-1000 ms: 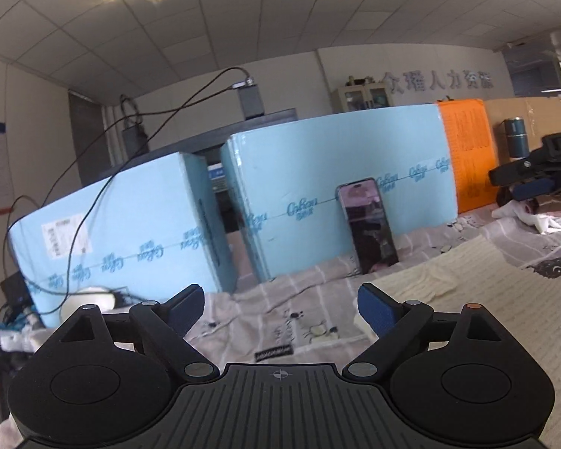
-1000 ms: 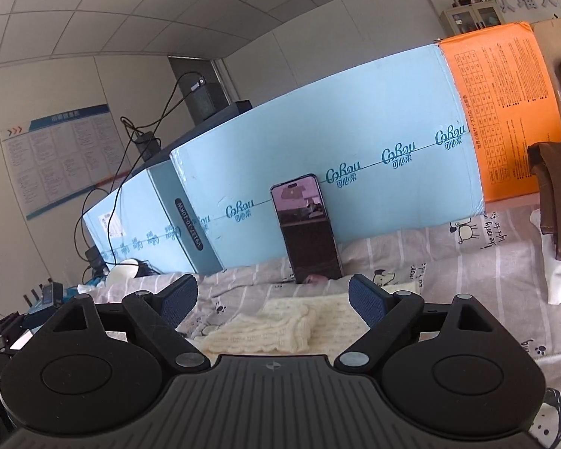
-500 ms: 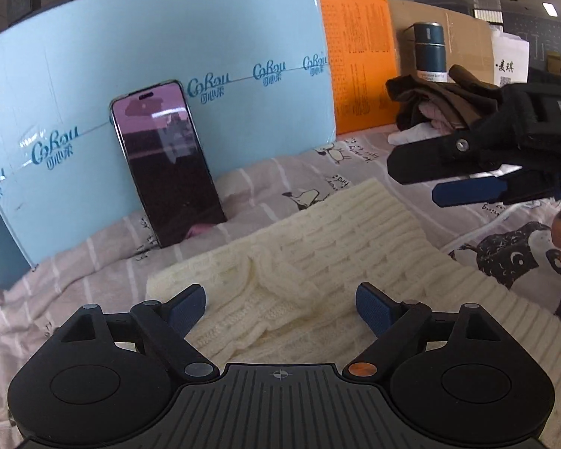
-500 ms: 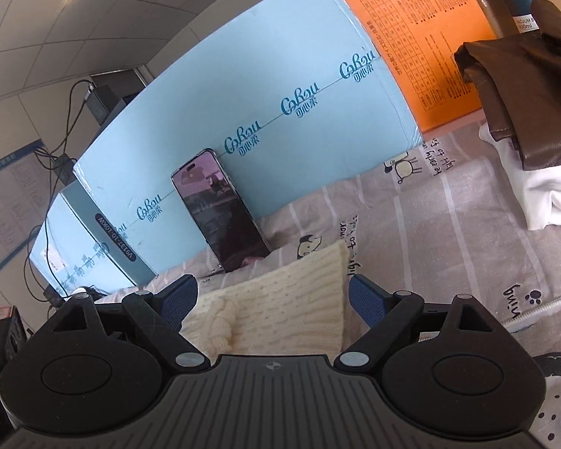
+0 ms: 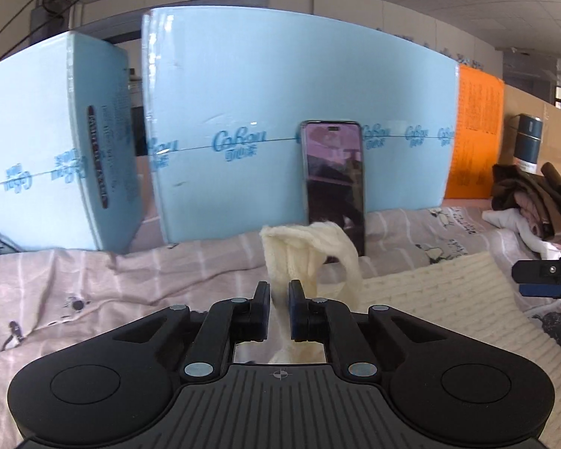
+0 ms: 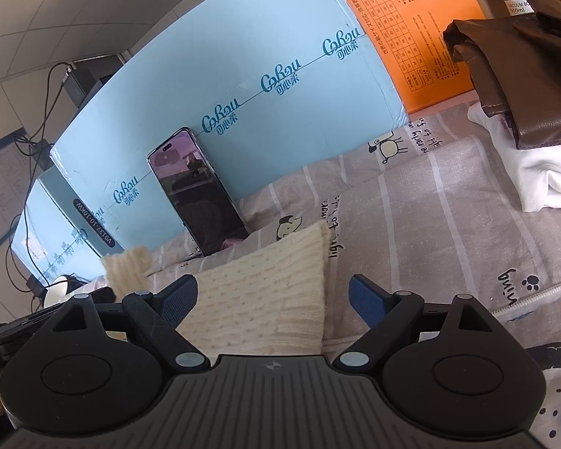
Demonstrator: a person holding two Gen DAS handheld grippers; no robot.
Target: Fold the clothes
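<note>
Cream knitted sweater (image 5: 422, 292) lies on the striped bed sheet (image 5: 93, 284). Left gripper (image 5: 279, 287) pinches one soft corner, lifting it. Right gripper (image 6: 273, 295) hangs wide apart over another corner. It looks floppy and light; hold corners.

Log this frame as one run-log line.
left gripper: shut on cream sweater, corner lifted | right gripper: open, at sweater edge | phase: first grasp
</note>
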